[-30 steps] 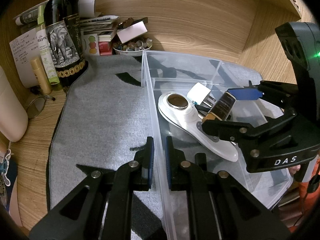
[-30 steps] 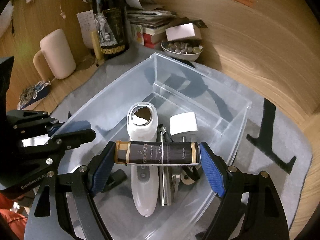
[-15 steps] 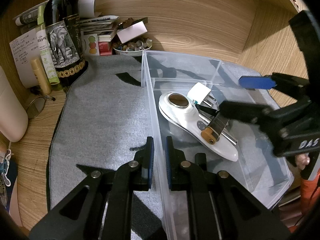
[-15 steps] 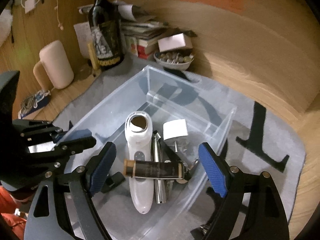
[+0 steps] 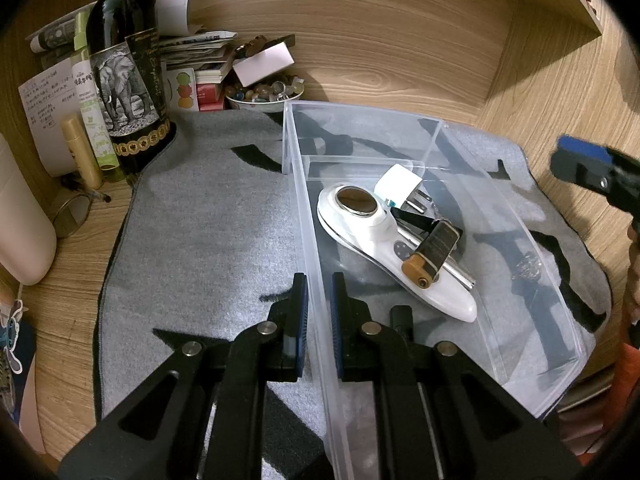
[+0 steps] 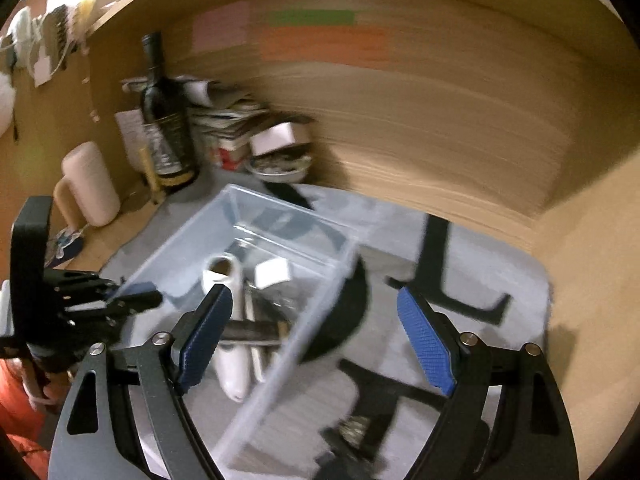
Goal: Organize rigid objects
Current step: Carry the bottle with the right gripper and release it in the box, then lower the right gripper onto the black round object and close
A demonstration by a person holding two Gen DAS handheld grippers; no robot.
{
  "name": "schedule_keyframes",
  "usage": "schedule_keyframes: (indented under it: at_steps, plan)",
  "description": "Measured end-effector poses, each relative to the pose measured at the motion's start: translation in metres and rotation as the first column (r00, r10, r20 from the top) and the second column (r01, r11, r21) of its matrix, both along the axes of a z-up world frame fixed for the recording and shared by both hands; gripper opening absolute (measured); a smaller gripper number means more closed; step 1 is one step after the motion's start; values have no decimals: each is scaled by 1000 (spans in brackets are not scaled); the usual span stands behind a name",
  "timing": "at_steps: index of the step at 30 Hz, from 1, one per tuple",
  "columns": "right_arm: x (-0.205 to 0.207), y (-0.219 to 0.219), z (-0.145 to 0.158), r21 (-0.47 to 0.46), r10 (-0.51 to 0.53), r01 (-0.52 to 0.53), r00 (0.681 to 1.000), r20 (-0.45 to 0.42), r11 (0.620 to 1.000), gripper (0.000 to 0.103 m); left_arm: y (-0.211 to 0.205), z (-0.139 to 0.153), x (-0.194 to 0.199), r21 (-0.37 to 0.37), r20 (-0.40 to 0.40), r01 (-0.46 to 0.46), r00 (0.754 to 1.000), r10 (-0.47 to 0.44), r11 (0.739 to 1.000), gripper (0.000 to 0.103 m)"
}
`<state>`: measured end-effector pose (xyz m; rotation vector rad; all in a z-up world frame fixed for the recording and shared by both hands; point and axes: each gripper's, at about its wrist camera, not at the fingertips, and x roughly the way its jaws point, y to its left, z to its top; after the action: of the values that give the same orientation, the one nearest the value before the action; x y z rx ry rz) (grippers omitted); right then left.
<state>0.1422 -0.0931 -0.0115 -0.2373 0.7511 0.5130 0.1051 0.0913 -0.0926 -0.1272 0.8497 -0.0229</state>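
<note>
A clear plastic bin (image 5: 360,110) stands on a grey mat (image 5: 200,220). In it lie a white handheld device (image 5: 452,304), a white plug adapter (image 5: 400,182) and a dark tube with a gold cap (image 5: 434,250) resting across the device. My left gripper (image 5: 319,284) is shut on the bin's near side wall, one finger on each side. My right gripper (image 6: 312,300) hangs open and empty above the bin's right edge; its view is blurred. One blue fingertip (image 5: 580,152) shows at the right of the left wrist view.
A dark wine bottle (image 5: 124,60), a bowl of stones (image 5: 264,94), stacked books and a beige mug (image 6: 90,184) crowd the back left corner. Wooden walls close the back and right. A small shiny object (image 5: 528,268) lies on the mat right of the bin.
The right gripper let go of the dark tube, which now lies on the white device. It then rose and drew back to the right, out of the bin. The left gripper stayed put.
</note>
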Motion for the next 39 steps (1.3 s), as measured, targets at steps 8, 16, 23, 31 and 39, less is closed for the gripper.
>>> schedule_keyframes:
  at_steps: [8, 16, 23, 31, 39]
  plan:
    - [-8, -42, -33, -25, -117, 115, 989, -86, 993, 83, 0, 0, 0, 0, 0, -1, 1000, 1, 1000, 10]
    - [-4, -57, -74, 13, -153, 159, 967, -204, 987, 74, 0, 1, 0, 3, 0, 0, 1000, 0, 1000, 10]
    - [-1, -50, -99, 15, -124, 134, 952, -279, 991, 51, -1, 1, 1, 2, 1, 0, 1000, 0, 1000, 10]
    - [-6, -46, -90, 15, -95, 101, 968, -231, 995, 32, -1, 1, 0, 2, 1, 0, 1000, 0, 1000, 10]
    - [-5, -36, -64, 30, -76, 82, 984, -160, 996, 31, -1, 1, 0, 3, 1, 0, 1000, 0, 1000, 10]
